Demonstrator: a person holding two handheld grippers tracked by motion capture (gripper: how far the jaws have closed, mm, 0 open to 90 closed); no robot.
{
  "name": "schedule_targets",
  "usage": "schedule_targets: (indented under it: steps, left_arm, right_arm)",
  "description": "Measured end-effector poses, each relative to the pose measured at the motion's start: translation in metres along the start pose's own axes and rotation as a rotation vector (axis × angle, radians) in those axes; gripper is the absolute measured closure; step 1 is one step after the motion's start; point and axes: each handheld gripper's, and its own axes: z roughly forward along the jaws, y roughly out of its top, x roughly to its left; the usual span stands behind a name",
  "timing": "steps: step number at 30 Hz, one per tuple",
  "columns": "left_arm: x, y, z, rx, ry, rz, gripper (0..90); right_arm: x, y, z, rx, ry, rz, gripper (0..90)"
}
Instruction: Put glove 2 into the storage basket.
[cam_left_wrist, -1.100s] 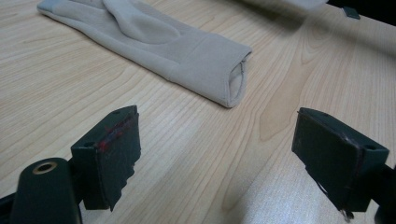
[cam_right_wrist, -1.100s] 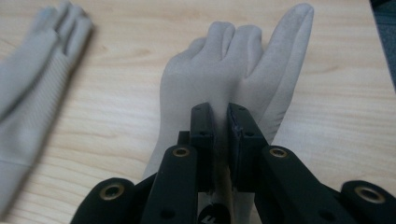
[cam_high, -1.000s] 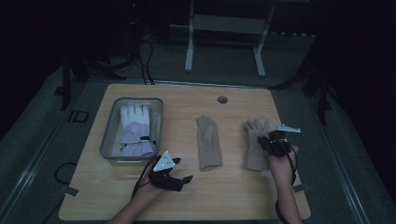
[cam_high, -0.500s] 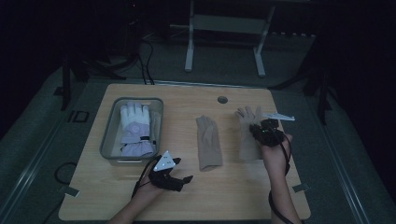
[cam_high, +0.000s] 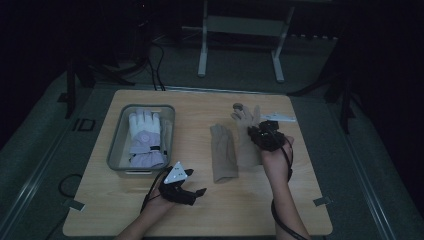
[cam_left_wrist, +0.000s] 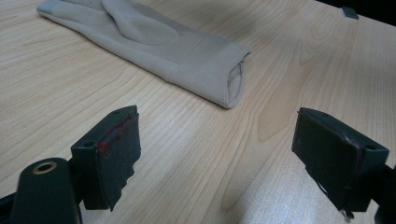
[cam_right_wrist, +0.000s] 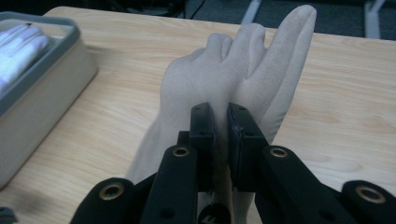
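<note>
The right gripper (cam_right_wrist: 219, 135) pinches a beige glove (cam_right_wrist: 243, 79) between its closed jaws. In the right gripper view the glove is lifted, fingers pointing up and away from the camera, cuff hanging below the jaws toward the table (cam_right_wrist: 355, 79). In the high view the held glove (cam_high: 248, 131) sits right of centre, its long axis running from the far edge toward the person, fingertips toward the far side near a small round insert (cam_high: 238, 106).

A 2nd beige glove (cam_high: 223, 159) lies flat just to its left, parallel, cuff toward the person. In the left gripper view its cuff opening (cam_left_wrist: 236, 84) faces the left gripper (cam_left_wrist: 233, 158), whose jaws stand wide apart with nothing between them, low over bare wood.

A grey bin (cam_high: 117, 145) at the left holds a white-and-lilac glove (cam_high: 145, 137). Bare tabletop lies along the near edge and to the right of the right hand (cam_high: 274, 162).
</note>
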Motion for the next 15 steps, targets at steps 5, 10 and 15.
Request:
schedule_targets:
  steps: [5, 10, 15]
  left_arm:
    - [0.0, 0.0, 0.0, 0.001, 0.0, 0.001, 15.9]
    - [-0.001, 0.0, 0.0, -0.002, -0.004, 0.001, 15.9]
    - [-0.001, 0.001, -0.001, -0.001, -0.008, 0.005, 15.9]
  right_arm:
    - [0.018, 0.0, 0.011, 0.008, 0.033, -0.007, 81.4]
    - [0.035, -0.003, 0.025, 0.023, 0.053, -0.02, 81.4]
    - [0.044, -0.008, 0.041, 0.048, 0.069, -0.008, 81.4]
